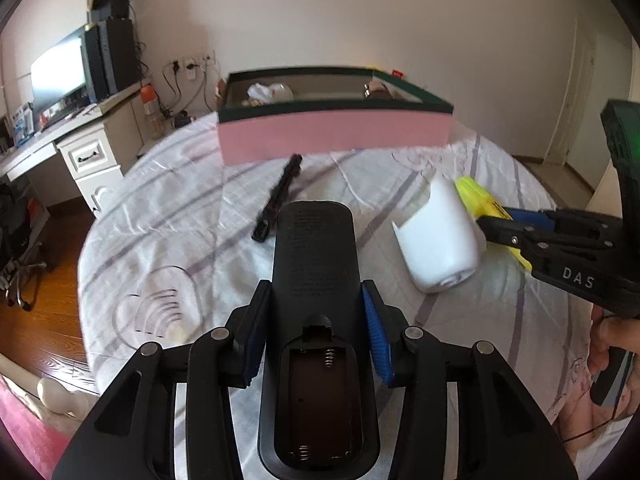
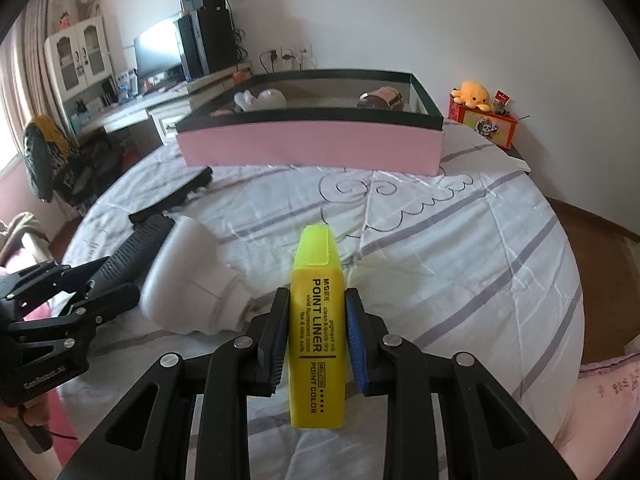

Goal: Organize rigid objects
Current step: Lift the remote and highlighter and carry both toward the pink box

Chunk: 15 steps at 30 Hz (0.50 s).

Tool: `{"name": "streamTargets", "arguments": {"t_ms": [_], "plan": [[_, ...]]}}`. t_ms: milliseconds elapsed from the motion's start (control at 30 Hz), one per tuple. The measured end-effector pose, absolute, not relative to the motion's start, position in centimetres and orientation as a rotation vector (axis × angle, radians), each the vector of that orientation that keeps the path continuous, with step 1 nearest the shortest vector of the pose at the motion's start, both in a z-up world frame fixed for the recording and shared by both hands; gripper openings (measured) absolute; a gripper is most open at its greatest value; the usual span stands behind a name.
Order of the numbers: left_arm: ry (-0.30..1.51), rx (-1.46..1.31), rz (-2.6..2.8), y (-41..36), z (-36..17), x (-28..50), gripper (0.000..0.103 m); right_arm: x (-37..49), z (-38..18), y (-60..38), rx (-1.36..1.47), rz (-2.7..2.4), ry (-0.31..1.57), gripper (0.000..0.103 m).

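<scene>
My left gripper (image 1: pixel 317 294) is shut on a black remote control (image 1: pixel 316 264), back side up, its battery bay uncovered. My right gripper (image 2: pixel 317 300) is shut on a yellow highlighter (image 2: pixel 317 320), cap pointing away; the right gripper (image 1: pixel 486 226) also shows in the left wrist view, with the highlighter (image 1: pixel 474 194) beside a white plastic container (image 1: pixel 438 240) lying on its side. A black strip, perhaps the battery cover (image 1: pixel 279 196), lies on the bedsheet. A pink box with a dark rim (image 1: pixel 332 136) stands beyond, holding a few items.
Everything rests on a bed with a white, grey-striped sheet (image 2: pixel 460 248). A desk with a monitor (image 1: pixel 60 76) and speakers stands to the left. A plush toy on a red box (image 2: pixel 480 116) sits at the back right. Wooden floor surrounds the bed.
</scene>
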State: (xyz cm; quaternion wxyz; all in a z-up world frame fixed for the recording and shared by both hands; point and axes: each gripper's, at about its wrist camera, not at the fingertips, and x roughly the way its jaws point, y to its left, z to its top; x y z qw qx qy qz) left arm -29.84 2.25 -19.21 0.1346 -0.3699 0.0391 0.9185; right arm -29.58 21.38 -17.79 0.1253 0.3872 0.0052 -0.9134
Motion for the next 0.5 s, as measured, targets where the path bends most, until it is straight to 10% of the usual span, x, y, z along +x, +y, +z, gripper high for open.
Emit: {"name": "streamTargets", "arguments": {"t_ms": [500], "plan": [[0.101, -0.829, 2.808, 0.6, -12.4, -27.0, 0.044, -26.5, -11.3, 20.0, 0.847, -2.726, 0.001, 0.027]]}}
